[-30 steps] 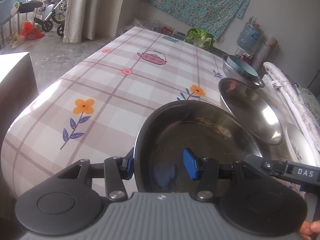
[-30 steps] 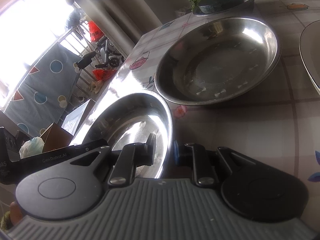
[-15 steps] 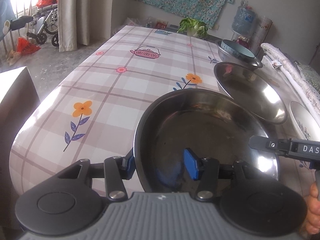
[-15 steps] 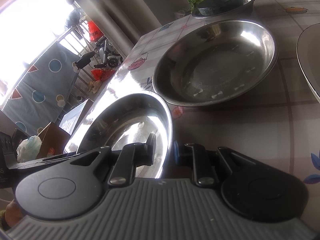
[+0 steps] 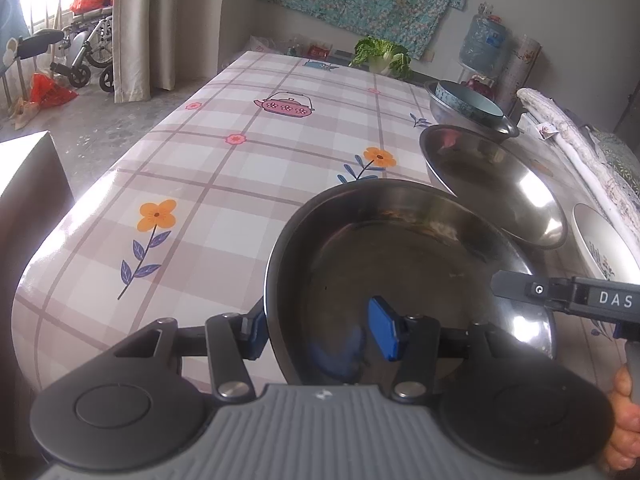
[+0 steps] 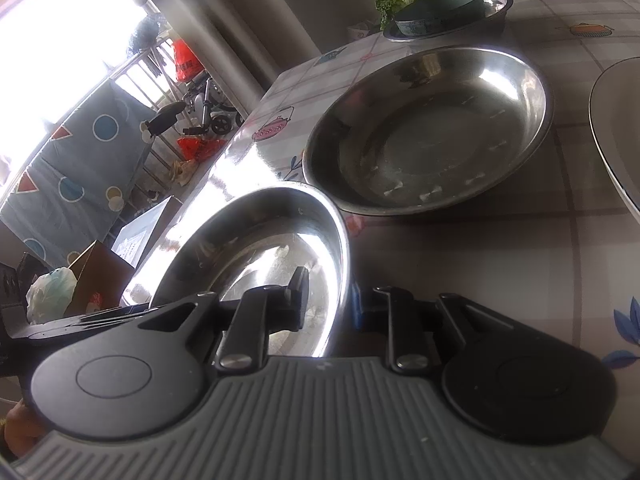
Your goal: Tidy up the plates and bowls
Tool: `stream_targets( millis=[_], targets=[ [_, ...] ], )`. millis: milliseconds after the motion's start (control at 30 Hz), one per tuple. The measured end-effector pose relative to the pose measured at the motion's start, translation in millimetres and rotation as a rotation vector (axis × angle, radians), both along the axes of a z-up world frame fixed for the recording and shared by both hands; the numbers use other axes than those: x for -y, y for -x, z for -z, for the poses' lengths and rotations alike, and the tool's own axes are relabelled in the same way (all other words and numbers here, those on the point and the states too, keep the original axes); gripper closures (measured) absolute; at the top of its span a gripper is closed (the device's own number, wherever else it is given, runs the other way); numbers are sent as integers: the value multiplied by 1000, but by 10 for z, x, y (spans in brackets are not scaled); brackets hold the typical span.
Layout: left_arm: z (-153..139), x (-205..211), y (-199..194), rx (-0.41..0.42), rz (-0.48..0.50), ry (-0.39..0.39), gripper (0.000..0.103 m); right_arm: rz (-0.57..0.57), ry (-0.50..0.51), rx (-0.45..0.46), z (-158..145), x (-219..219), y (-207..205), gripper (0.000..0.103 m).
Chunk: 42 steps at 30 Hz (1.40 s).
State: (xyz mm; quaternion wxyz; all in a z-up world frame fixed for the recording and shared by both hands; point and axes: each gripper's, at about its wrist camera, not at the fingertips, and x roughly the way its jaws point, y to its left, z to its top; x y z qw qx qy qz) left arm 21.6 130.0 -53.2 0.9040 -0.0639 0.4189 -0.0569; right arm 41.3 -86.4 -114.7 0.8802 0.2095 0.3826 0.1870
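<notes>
Steel dish (image 5: pixel 408 276) pinched at its rim by both of your claws, held over the near end of the table (image 5: pixel 224 184).

Your left claw (image 5: pixel 320 332) clamps the dish's near-left rim, one blue pad (image 5: pixel 384 328) inside the dish and the other outside; your right claw (image 6: pixel 340 304) grips the opposite rim the same way, one finger inside, one outside. Just beyond the dish sits a larger steel bowl (image 6: pixel 428 136) on the table, its edge close to the dish's far rim. Past that bowl, a teal bowl (image 5: pixel 466 100) rests nested in another steel bowl (image 5: pixel 476 122). A white plate (image 5: pixel 600 248) lies right of the dish, beside the larger bowl.
</notes>
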Motion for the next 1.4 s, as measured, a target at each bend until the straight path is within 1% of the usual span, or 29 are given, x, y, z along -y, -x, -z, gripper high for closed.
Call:
stream_targets(
  millis=[600, 1400],
  targets=[
    [-2, 37, -16, 0, 1, -17, 48, -1, 4, 1, 0, 1, 3, 81],
    [-30, -37, 94, 36, -19, 27, 48, -17, 27, 29, -57, -71, 39, 80]
  ],
)
